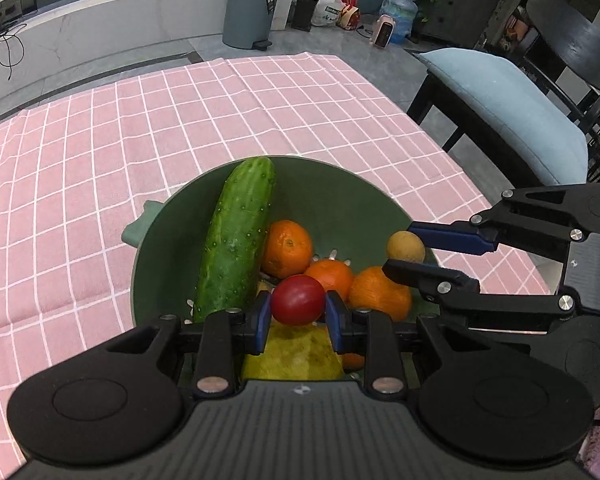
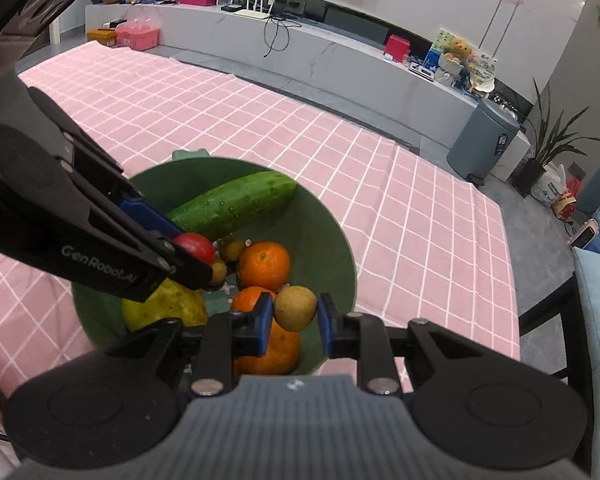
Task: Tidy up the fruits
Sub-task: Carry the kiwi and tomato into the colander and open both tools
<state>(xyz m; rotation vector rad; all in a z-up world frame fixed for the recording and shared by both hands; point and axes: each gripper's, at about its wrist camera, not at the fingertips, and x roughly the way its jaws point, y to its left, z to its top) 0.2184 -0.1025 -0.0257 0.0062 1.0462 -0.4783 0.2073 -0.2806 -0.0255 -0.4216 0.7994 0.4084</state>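
Observation:
A green bowl (image 1: 340,184) (image 2: 324,216) on the pink checked cloth holds a cucumber (image 1: 236,240) (image 2: 232,204), three oranges (image 1: 288,248) (image 2: 264,264), a yellow pear (image 1: 292,356) (image 2: 168,308) and small brown fruits. My left gripper (image 1: 298,312) is shut on a red tomato (image 1: 298,300) (image 2: 196,246) over the bowl. My right gripper (image 2: 294,314) (image 1: 406,252) is shut on a small tan round fruit (image 2: 295,307) (image 1: 406,246) over the bowl's right side.
The pink checked tablecloth (image 1: 100,160) (image 2: 220,112) stretches left and beyond the bowl. A dark chair with a blue cushion (image 1: 508,108) stands at the table's right. A grey bin (image 1: 252,8) (image 2: 484,140) and a low marble cabinet stand on the floor behind.

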